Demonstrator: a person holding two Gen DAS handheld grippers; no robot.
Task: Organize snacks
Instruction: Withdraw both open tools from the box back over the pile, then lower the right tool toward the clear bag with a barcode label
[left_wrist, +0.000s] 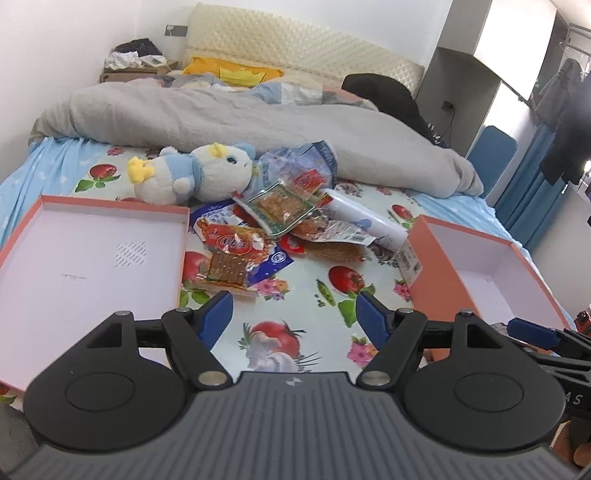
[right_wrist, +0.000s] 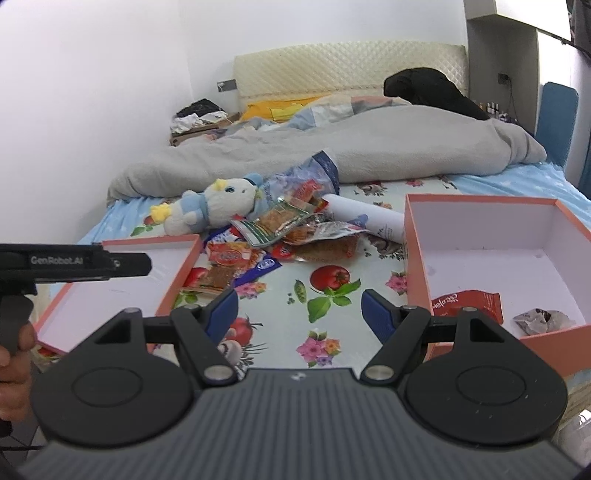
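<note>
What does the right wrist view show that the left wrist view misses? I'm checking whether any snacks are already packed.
Only the right wrist view looks into the deep box: a red packet and a crumpled grey wrapper already lie inside. It also shows a hand holding the left tool. Only the left wrist view shows the shallow lid nearly whole, with nothing in it, and the clothes rack. Both show the snack pile, the plush toy, the white tube, and an open, empty claw.
</note>
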